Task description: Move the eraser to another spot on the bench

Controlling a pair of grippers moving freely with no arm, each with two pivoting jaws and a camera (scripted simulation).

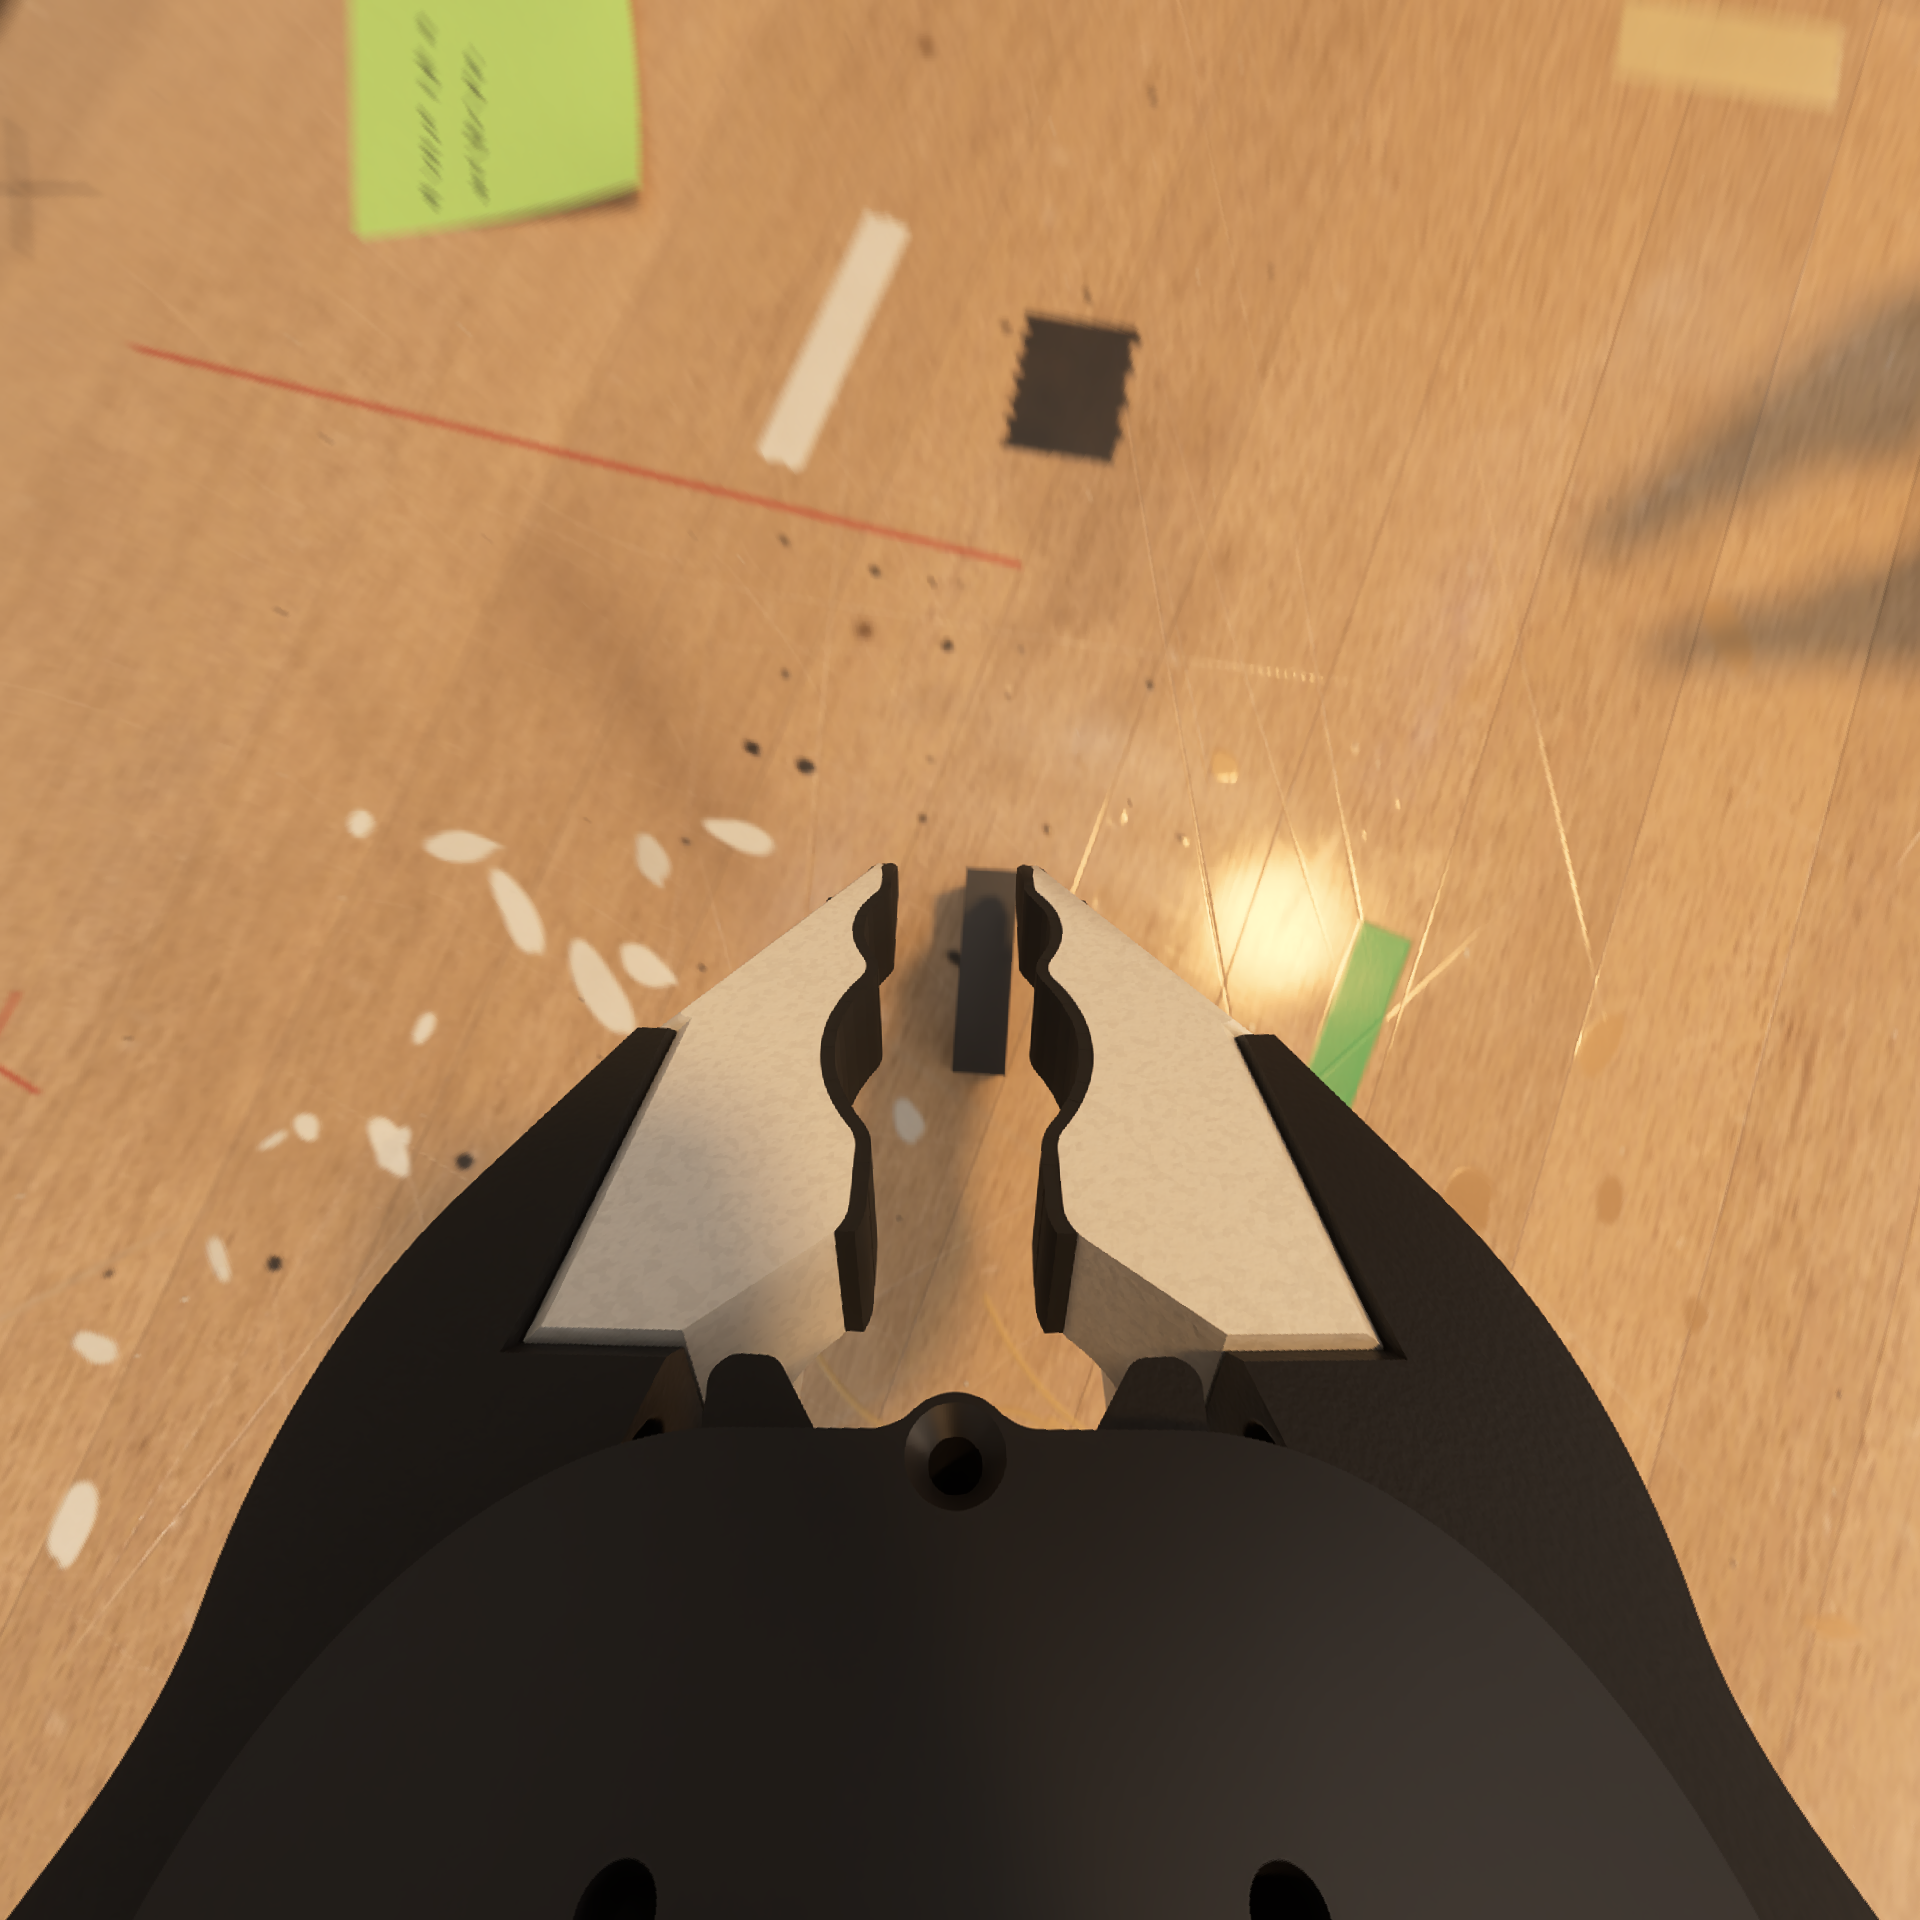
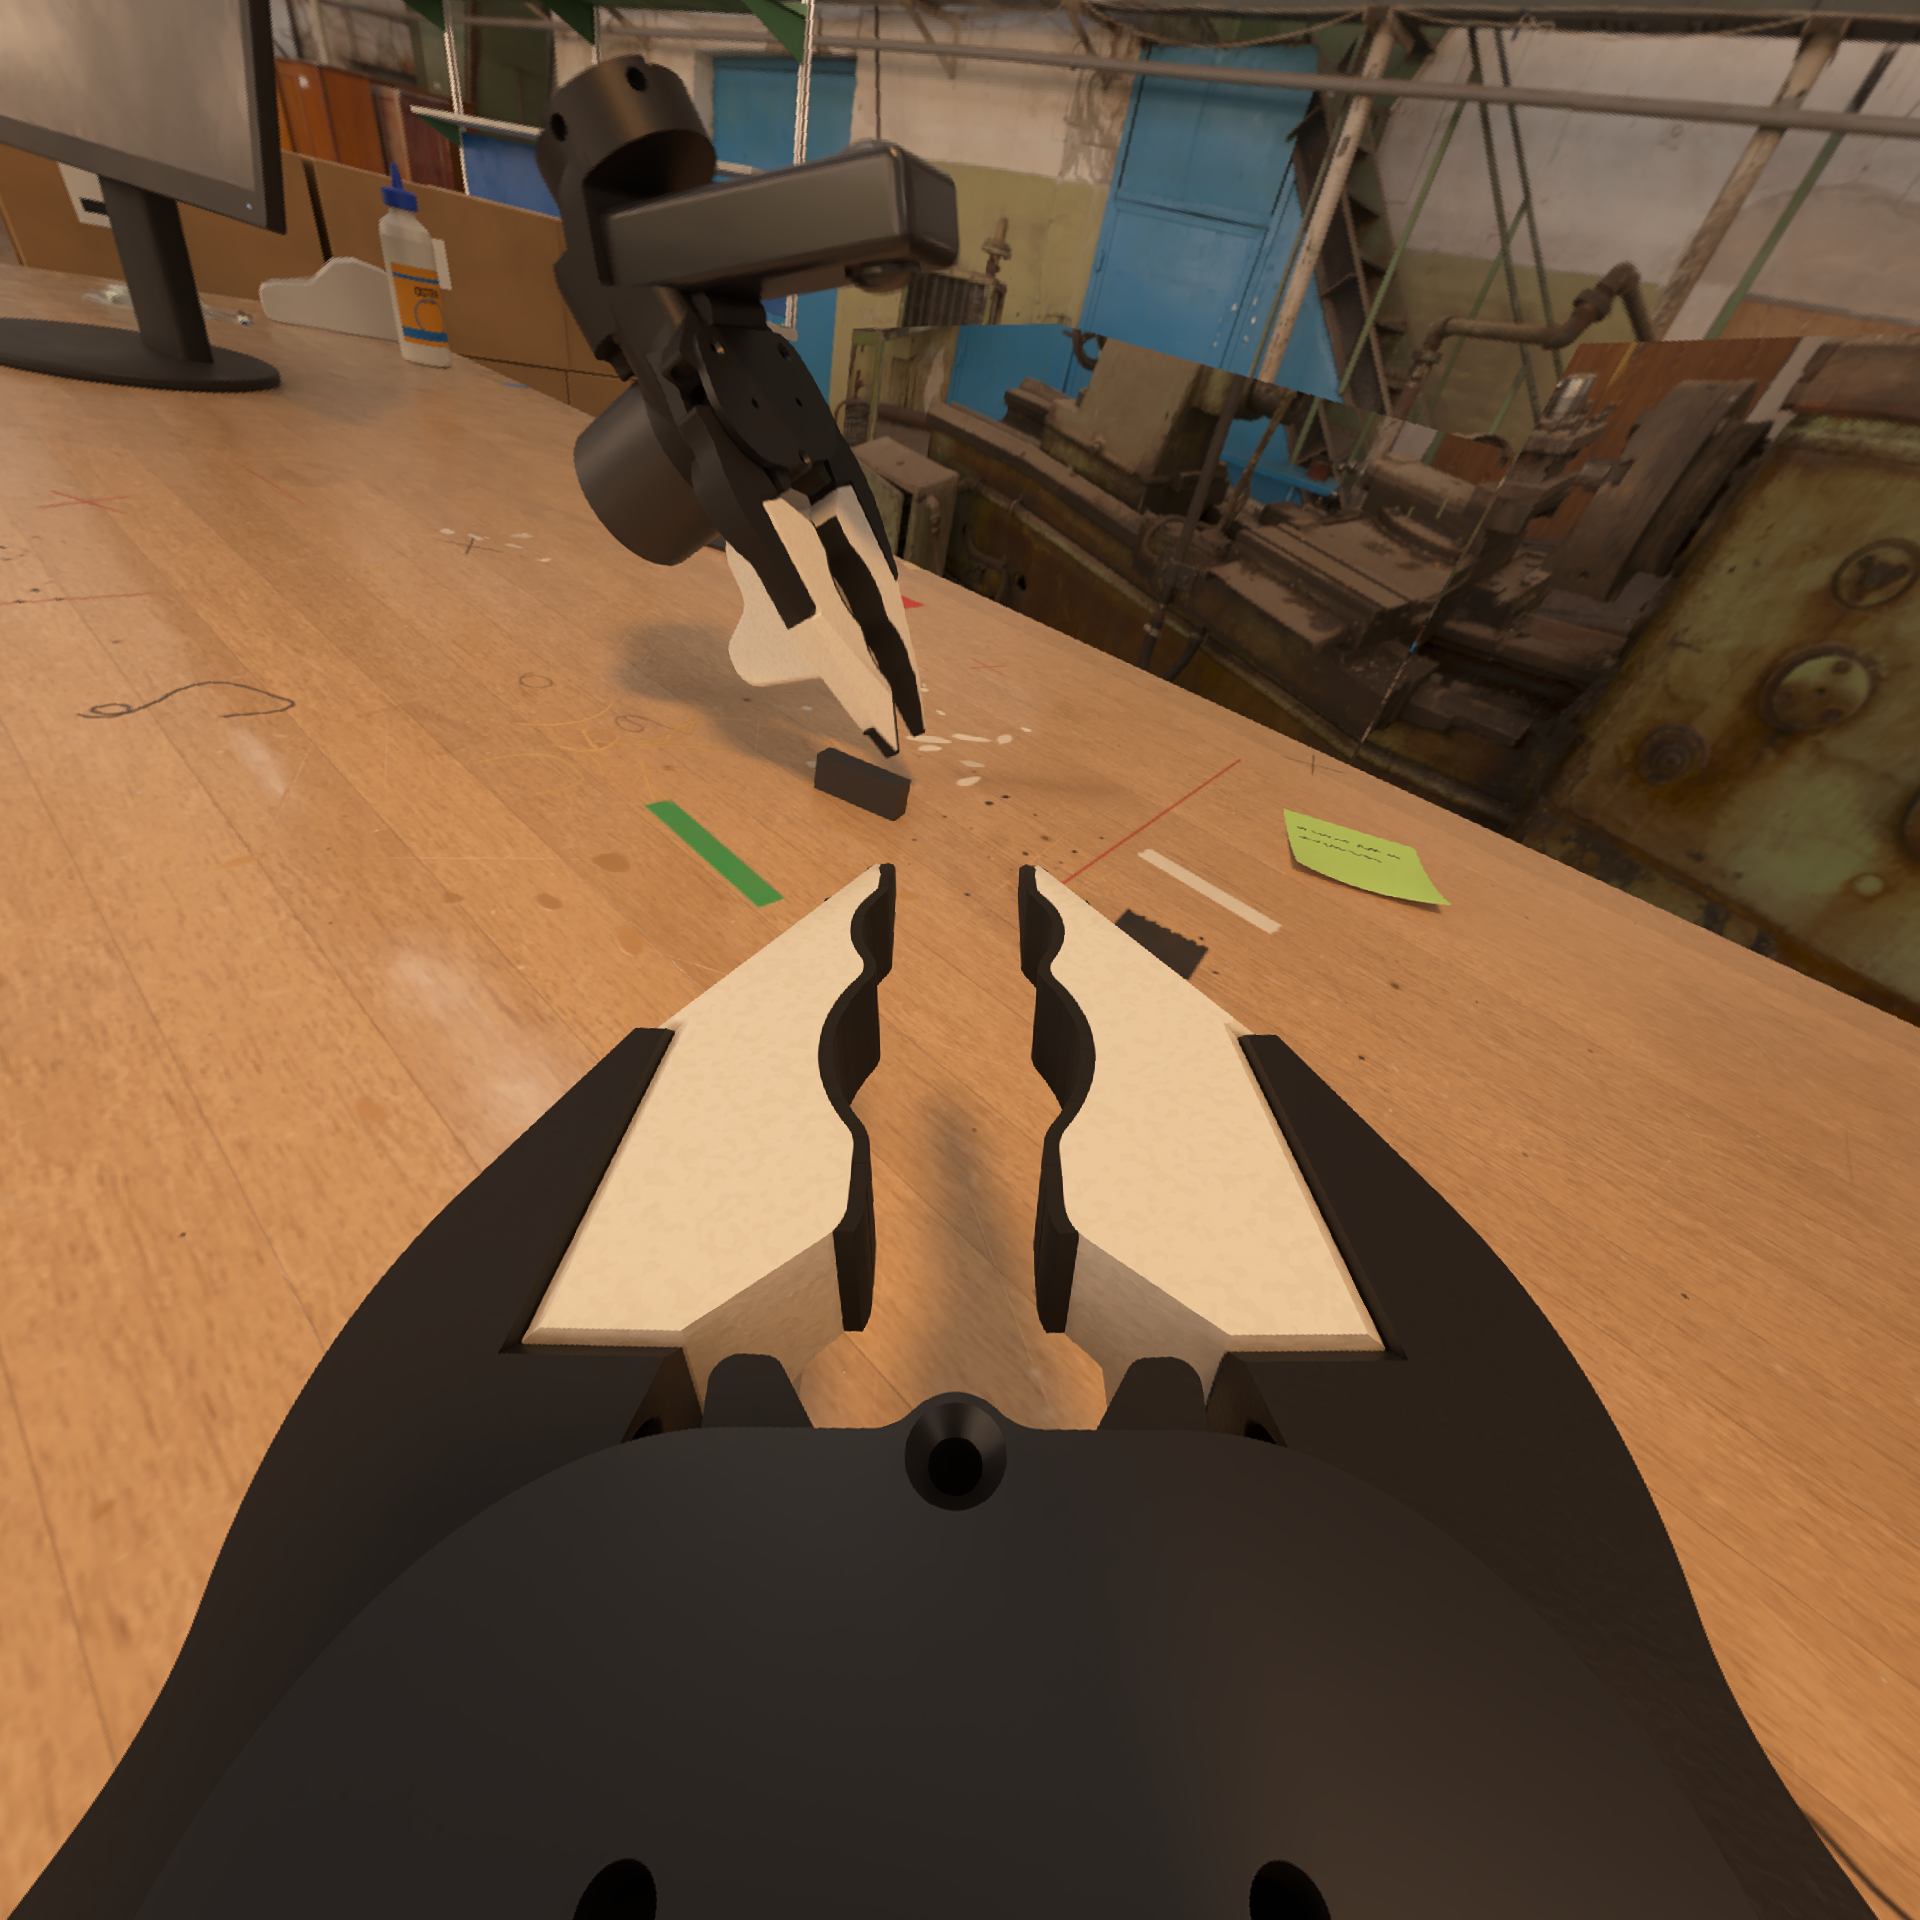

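Note:
The eraser (image 1: pixel 982 977) is a small dark block lying on the wooden bench (image 1: pixel 312 644). My left gripper (image 1: pixel 956 883) is open and hovers just above it, tilted down, with the eraser between the two fingers and not touched. In the right wrist view the eraser (image 2: pixel 860 781) lies just under the left gripper's (image 2: pixel 899 732) fingertips. My right gripper (image 2: pixel 956 883) is open and empty, low over the bench, a short way in front of the eraser.
A green tape strip (image 2: pixel 715 852), a white tape strip (image 2: pixel 1208 890), a black patch (image 2: pixel 1169 940) and a green sticky note (image 2: pixel 1359 857) lie on the bench. A monitor (image 2: pixel 135 156) and glue bottle (image 2: pixel 414 275) stand at the far left. The bench edge (image 2: pixel 1455 810) runs along the right.

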